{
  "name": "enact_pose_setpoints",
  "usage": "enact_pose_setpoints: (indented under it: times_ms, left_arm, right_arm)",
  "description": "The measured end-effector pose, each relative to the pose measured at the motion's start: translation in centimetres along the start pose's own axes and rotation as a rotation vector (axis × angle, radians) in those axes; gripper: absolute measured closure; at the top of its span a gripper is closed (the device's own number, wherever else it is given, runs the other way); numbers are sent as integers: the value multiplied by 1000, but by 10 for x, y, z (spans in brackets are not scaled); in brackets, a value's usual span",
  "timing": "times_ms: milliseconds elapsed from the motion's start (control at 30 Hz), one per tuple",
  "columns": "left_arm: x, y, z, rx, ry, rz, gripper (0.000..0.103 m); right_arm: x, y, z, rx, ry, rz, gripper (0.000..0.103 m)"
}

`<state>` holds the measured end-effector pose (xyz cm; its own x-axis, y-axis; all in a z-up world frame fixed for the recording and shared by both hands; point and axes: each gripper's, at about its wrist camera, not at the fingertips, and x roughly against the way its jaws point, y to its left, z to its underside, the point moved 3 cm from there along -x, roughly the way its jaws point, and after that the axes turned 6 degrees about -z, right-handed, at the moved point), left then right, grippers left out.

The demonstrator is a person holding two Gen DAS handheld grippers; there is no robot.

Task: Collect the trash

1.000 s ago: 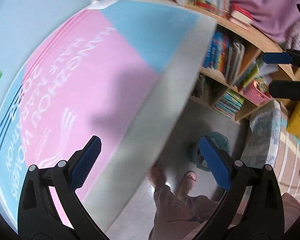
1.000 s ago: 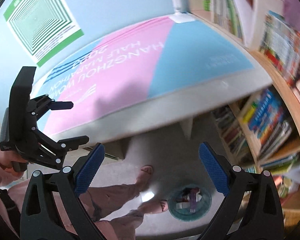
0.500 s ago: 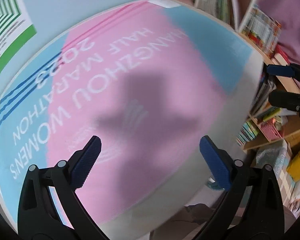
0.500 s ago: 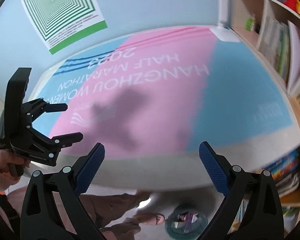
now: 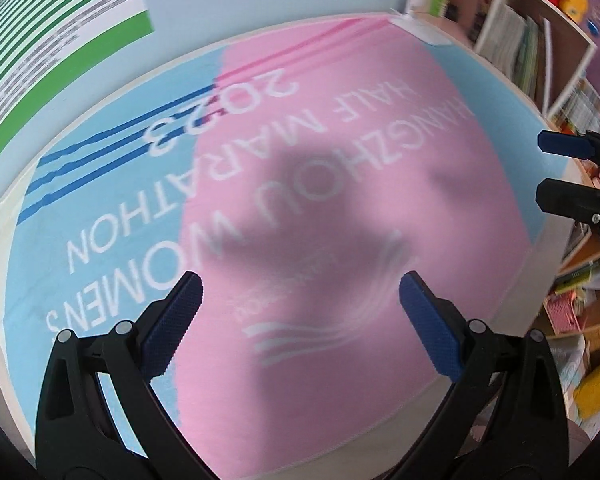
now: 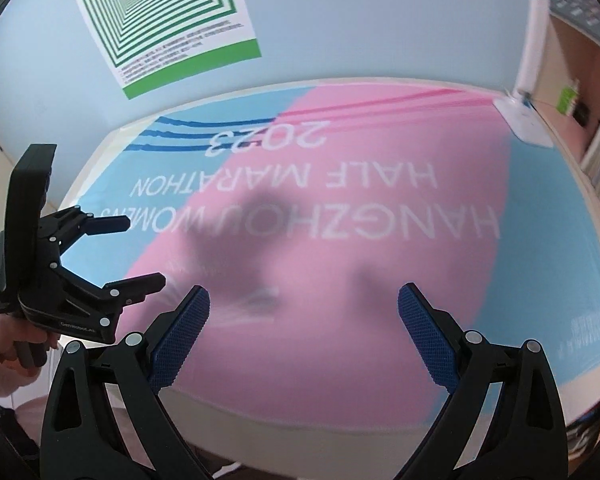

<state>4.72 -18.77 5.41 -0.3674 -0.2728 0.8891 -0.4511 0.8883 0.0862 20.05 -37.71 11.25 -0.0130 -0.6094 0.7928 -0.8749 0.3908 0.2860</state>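
Two grippers, left gripper [image 5: 300,312] and right gripper [image 6: 303,326], are hovering with jaws spread and holding nothing over one pink-and-blue mat [image 5: 380,208]

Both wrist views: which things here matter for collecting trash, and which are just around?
For the job:
left gripper, open and holding nothing
right gripper, open and holding nothing
No trash shows on the mat now.

Just around:
pink and blue mat
green striped poster
bookshelf
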Motion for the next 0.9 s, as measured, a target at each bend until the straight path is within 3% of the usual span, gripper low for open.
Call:
enact_pose_setpoints:
  times_ms: [533,900]
  left_arm:
    - [3,24,1,254,-16,-110,6]
    - [-15,49,9,327,-12,-172,6]
  right_arm:
    - [-39,1,-39,129,2,-39,9]
    - [-72,10,-49,148,-45,-45,9]
